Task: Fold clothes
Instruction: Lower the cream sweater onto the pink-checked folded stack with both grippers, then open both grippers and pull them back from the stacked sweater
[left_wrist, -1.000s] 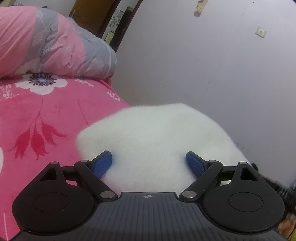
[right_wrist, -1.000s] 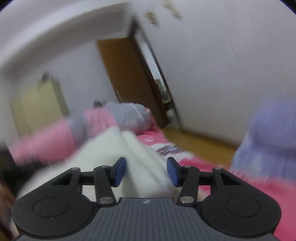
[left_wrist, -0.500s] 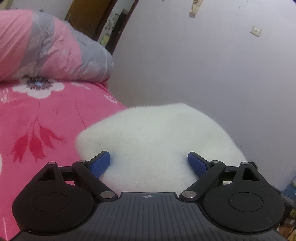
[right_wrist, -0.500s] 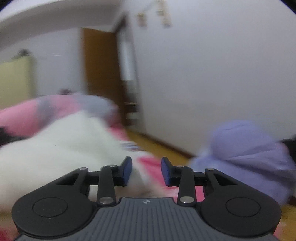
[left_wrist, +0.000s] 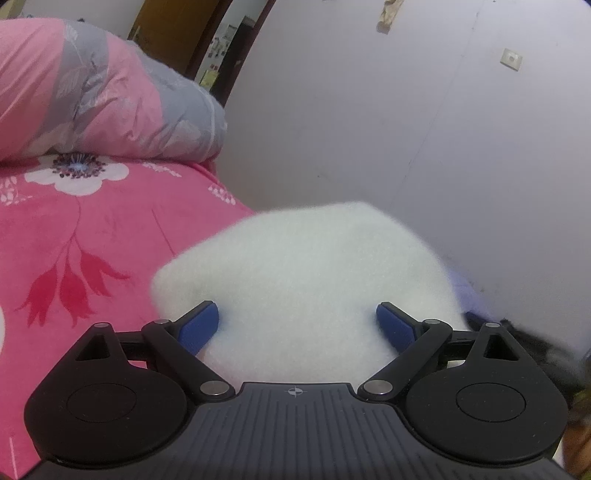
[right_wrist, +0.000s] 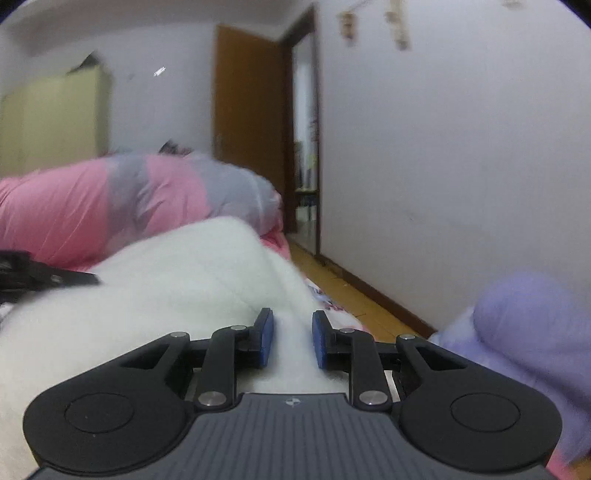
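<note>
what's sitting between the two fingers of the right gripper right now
In the right wrist view, a ridge of the white fluffy garment runs between the right gripper fingers, which stand close on either side.

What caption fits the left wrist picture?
Open left claw hovering over a fluffy white garment on the pink flowered bedspread.

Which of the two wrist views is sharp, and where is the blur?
Left wrist view: mostly sharp, white garment overexposed, its fibres washed out. Right wrist view: soft; quilt and purple garment smeared, right gripper crisp. Both: fisheye bends the walls.
</note>
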